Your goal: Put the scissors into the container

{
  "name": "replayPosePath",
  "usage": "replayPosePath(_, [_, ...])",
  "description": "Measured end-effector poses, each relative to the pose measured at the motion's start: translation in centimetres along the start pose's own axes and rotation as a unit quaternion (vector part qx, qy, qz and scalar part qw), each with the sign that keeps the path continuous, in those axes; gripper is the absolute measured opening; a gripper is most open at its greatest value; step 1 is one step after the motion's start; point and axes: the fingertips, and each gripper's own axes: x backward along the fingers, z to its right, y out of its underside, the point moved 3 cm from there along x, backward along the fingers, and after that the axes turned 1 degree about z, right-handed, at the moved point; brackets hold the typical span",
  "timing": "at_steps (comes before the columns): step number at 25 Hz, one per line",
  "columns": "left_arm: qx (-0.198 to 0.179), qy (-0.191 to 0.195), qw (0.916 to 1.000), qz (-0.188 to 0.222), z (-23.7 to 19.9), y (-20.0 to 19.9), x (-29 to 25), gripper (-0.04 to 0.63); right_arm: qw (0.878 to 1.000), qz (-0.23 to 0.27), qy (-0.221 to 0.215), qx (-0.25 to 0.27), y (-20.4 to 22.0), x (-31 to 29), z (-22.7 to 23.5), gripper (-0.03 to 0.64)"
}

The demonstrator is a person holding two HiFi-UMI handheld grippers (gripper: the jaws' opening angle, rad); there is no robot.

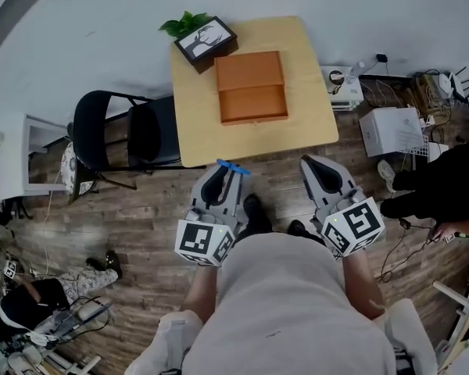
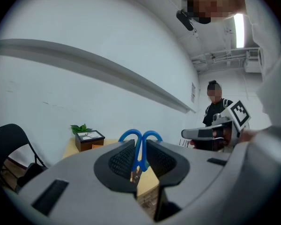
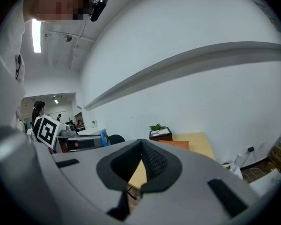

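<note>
Blue-handled scissors [image 2: 139, 144] are clamped between the jaws of my left gripper [image 2: 139, 161], their handle loops sticking up past the jaw tips. From the head view the scissors [image 1: 233, 167] show as a blue bit at the tip of the left gripper [image 1: 223, 180], held just off the table's near edge. An open orange container [image 1: 252, 87] lies on the small wooden table [image 1: 313, 92]. My right gripper [image 1: 319, 170] hovers beside the left one, jaws closed on nothing; in its own view the right gripper [image 3: 141, 165] points at the table.
A dark box with a plant [image 1: 203, 37] stands at the table's far left corner. A black chair [image 1: 121, 135] is left of the table. Cables and white boxes [image 1: 391, 127] clutter the floor at right. Another person [image 2: 215, 107] stands in the background.
</note>
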Motion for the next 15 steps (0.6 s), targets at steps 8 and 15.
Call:
replayPosePath(8, [-0.007,0.026,0.9996,-0.011,-4.0,-0.2,-1.7,0.075,0.999,-0.008,0.036,-0.008,-0.2,-3.4,-0.4,-0.002])
replayPosePath(15, [-0.006,0.058,0.9979,-0.03,-5.4,-0.1,-2.7,0.075,0.998,-0.017,0.054,-0.018,0.4,-4.8,-1.4,-0.002])
